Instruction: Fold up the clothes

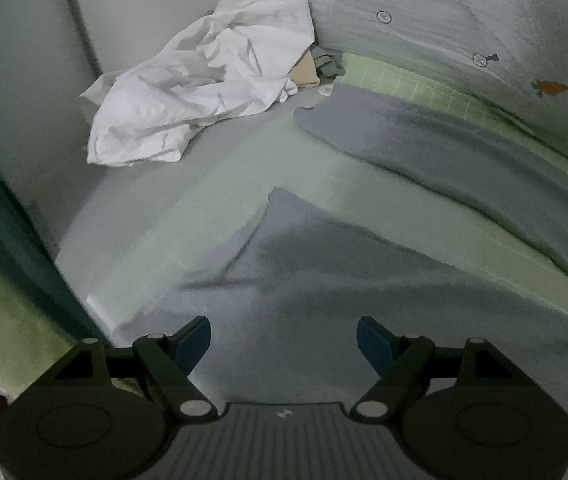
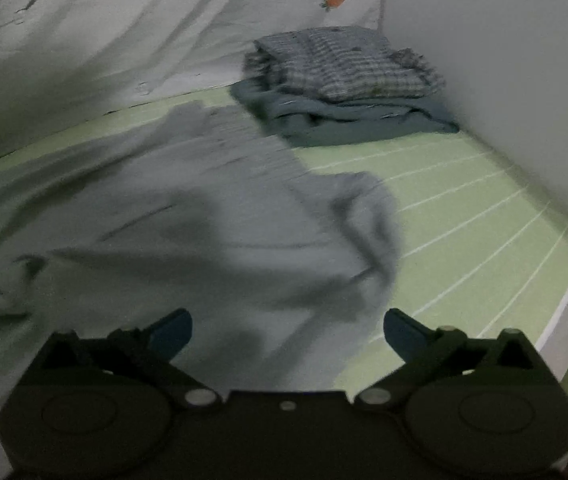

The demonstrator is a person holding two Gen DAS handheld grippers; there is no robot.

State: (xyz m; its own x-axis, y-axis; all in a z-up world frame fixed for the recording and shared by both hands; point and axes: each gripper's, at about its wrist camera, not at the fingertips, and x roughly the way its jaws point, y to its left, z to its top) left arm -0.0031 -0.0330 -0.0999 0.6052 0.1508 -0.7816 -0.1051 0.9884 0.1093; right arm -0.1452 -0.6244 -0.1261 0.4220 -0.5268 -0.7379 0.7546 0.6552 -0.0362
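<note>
1. Plainly, the left gripper point(image 1: 284, 340) is seen with its blue-padded fingers point(image 1: 194, 340) spread apart, nothing being grasped between them.
2. A grey garment point(image 1: 304, 280) is spread on the bed directly beneath and ahead of these fingers, its pale lining folded back to the left of them.
3. A crumpled white garment point(image 1: 200, 80) is piled far ahead and to the left of the fingers, against the wall, with a beige item point(image 1: 304, 74) tucked at its right edge.
4. The right gripper point(image 2: 288, 330) is likewise shown released, its fingers point(image 2: 404, 334) held wide with nothing between them.
5. The same grey garment point(image 2: 204, 220) is seen blurred below and ahead of the right fingers, lying on the green lined bedsheet point(image 2: 464, 220).
6. A folded checked garment point(image 2: 348, 64) is stacked on a folded blue-grey garment point(image 2: 344, 124) far ahead and slightly right of the fingers.
7. A pale quilt with a carrot print point(image 2: 336, 0) is bunched behind the stack.
</note>
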